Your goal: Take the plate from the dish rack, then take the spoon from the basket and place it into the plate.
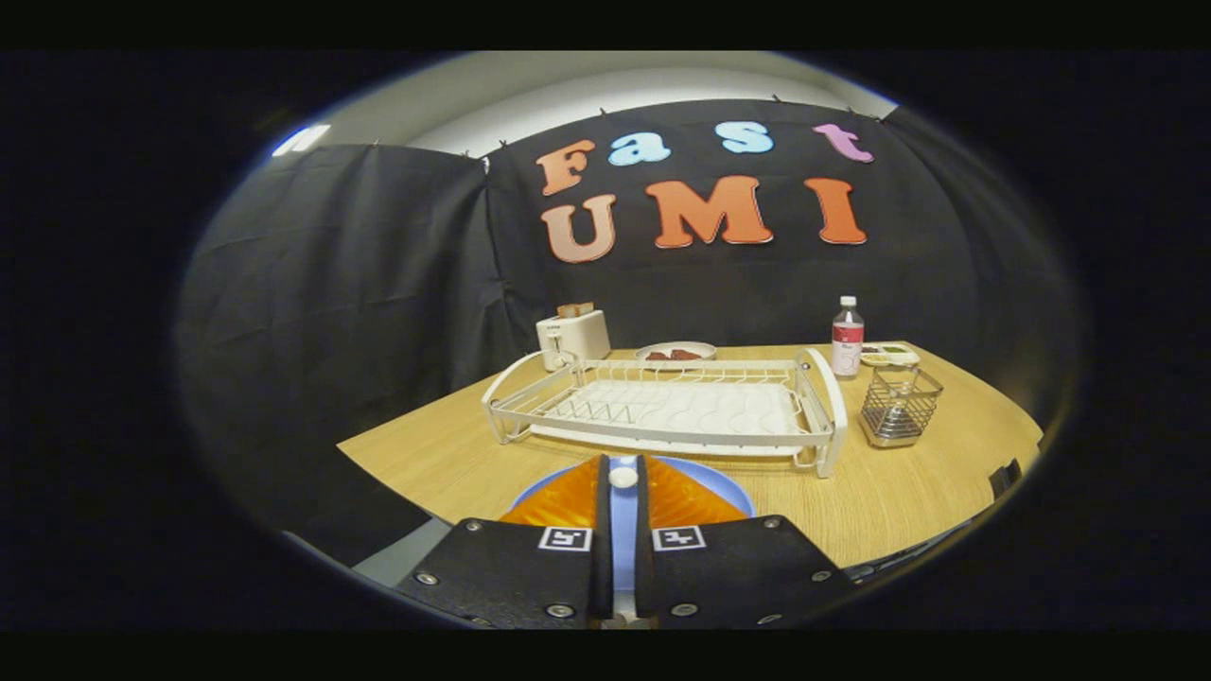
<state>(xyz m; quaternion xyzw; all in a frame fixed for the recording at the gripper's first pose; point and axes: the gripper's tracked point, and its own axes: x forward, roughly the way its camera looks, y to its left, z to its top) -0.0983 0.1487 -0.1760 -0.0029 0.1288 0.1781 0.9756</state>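
We see the blue plate (719, 484) lying flat on the wooden counter (908, 492), just in front of the white wire dish rack (662, 407), which stands empty and level. The spoon (623, 476), of which we can make out a small white rounded end, sits over the plate in the narrow gap between the nearly closed jaws. The wire basket (899, 405) stands upright beside the rack's right end.

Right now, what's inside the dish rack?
Nothing: the dish rack shows bare wires and tray. The blue plate lies on the table under the gripper, shut on a spoon.
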